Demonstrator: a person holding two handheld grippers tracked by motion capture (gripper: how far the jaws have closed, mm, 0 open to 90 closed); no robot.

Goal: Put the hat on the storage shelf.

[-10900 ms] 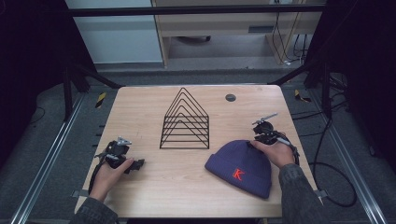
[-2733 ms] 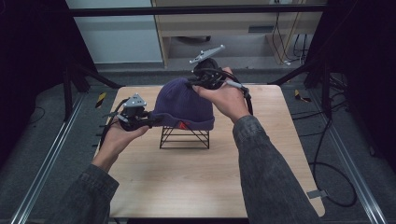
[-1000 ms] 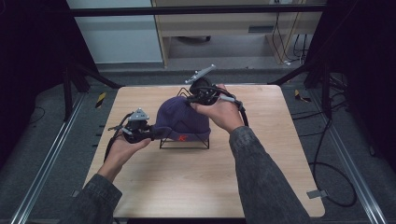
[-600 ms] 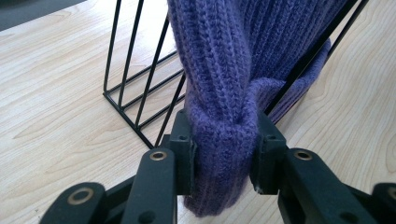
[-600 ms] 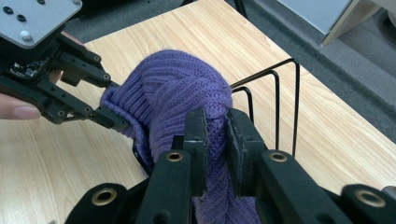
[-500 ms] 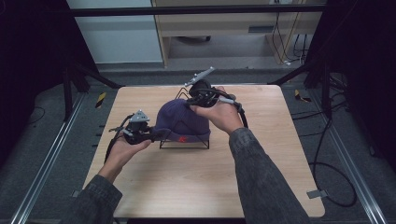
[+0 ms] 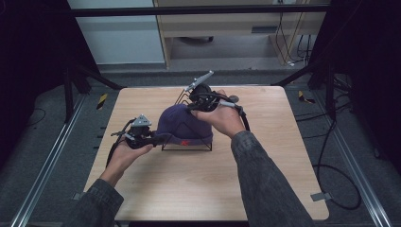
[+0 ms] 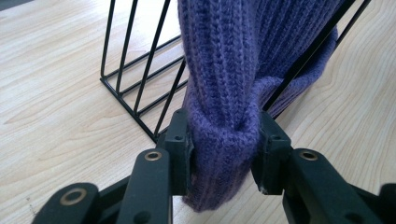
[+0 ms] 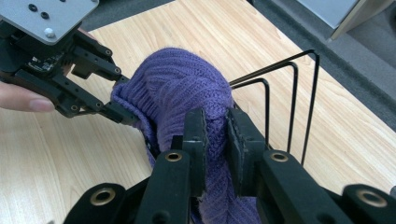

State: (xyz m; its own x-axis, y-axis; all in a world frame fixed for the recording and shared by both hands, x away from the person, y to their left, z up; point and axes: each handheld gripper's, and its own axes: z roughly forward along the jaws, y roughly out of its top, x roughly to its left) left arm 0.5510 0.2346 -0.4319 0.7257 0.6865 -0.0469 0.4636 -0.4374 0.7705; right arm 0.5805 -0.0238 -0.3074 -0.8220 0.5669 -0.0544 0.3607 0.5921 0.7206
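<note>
While you are holding both grips | purple beanie is sitting crown-up over wire rack, long axis running left-right | left gripper is pinching its cuff, jaws just easing apart | right gripper is clamping knit.

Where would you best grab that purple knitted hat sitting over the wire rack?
Probably by the thick folded brim, coming in level from the side. The hat hangs over the wire rack, so its crown is stretched across the wires, while the brim bunches into a fold jaws can pinch. The left gripper squeezes just such a fold at the lower edge; the right gripper pinches a knit ridge higher up.
</note>
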